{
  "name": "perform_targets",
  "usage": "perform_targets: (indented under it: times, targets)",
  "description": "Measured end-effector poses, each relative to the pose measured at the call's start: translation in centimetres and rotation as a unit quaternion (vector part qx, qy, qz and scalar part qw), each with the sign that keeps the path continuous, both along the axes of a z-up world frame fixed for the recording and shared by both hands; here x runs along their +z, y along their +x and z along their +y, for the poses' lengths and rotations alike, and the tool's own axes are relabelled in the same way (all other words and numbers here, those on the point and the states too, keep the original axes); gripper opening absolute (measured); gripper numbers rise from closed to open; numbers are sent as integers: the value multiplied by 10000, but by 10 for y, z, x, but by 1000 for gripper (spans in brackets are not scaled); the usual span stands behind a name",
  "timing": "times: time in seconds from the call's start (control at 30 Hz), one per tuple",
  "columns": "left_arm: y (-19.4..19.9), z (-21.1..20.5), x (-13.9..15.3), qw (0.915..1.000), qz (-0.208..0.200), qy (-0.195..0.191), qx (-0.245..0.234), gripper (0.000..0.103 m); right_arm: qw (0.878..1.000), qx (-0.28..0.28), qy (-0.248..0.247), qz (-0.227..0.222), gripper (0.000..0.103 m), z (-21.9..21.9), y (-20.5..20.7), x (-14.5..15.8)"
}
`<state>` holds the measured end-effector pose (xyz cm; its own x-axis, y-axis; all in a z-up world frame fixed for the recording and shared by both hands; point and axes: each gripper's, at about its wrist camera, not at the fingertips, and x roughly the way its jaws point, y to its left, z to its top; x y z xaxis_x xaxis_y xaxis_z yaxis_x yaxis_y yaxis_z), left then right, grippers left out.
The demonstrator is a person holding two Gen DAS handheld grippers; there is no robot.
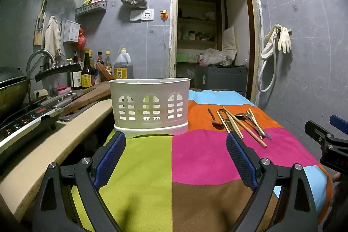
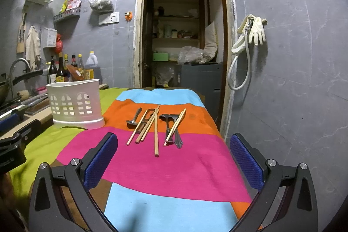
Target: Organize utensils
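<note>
A white slotted utensil holder (image 1: 149, 104) stands upright on a multicoloured cloth (image 1: 200, 156); it also shows in the right wrist view (image 2: 75, 102) at the left. A loose pile of wooden chopsticks (image 2: 156, 129), metal spoons (image 2: 133, 120) and other cutlery (image 2: 171, 125) lies on the orange and pink stripes, right of the holder; the pile also shows in the left wrist view (image 1: 239, 123). My left gripper (image 1: 175, 140) is open and empty, just in front of the holder. My right gripper (image 2: 174, 142) is open and empty, just short of the pile.
A kitchen counter (image 1: 43, 151) with a stove (image 1: 28, 121), a wok, knives and a cutting board lies to the left. Sauce bottles (image 1: 87, 71) stand at the back. An open doorway (image 2: 180, 32) is behind the table. The cloth's right edge drops off beside a tiled wall.
</note>
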<state>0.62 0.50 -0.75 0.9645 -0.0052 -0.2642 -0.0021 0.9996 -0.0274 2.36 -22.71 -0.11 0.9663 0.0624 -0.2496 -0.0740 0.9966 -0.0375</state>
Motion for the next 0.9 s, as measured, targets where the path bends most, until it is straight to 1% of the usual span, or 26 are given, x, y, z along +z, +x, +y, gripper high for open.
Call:
perform_targets:
  times: [0.4,0.43,0.9]
  targets:
    - [-3,-5,-4,10000,20,-8,11,91,10000,-11,-1,16,103,0,0,0]
    - [0,1,-1,10000,16,-13,-6,91,10000,-15,2,18,103,0,0,0]
    - [1,1,-2,10000,32,-8,-7,91,10000,-11,4,32,103,0,1,-1]
